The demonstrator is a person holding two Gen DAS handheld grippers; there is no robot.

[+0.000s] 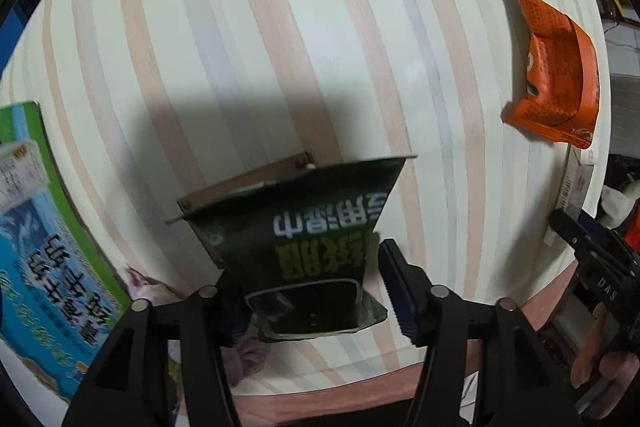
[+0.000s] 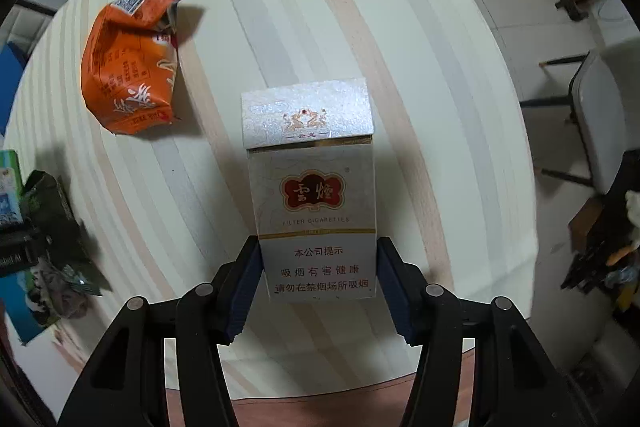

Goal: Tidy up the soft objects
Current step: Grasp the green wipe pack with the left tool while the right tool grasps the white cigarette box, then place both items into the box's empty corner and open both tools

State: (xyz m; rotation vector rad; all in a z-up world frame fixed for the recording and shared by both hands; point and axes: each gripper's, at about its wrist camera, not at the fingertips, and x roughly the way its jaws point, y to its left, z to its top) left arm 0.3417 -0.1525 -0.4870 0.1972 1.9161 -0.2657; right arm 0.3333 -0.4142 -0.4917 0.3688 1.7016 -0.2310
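The striped table [image 1: 280, 27] carries 1 orange snack packet [image 2: 128, 67], crumpled and lying free near the far side, well apart from both grippers. The right gripper [image 2: 318, 287] grips 1 white cigarette pack [image 2: 314, 195] by its lower end, both blue pads pressed against its 2 sides, the pack upright with its lid hinged slightly open. The left gripper [image 1: 304, 291] has 1 dark green wet-wipe pouch [image 1: 304, 227] between its fingers; the right pad stands just off the pouch's edge and the left pad is hidden behind it, so I cannot tell whether the jaws are clamped on it. Under the pouch sits 1 brown box [image 1: 244, 183], and beside it 1 green and blue carton [image 1: 44, 267] at the table's left edge. A pinkish cloth [image 1: 152, 287] lies between carton and pouch.
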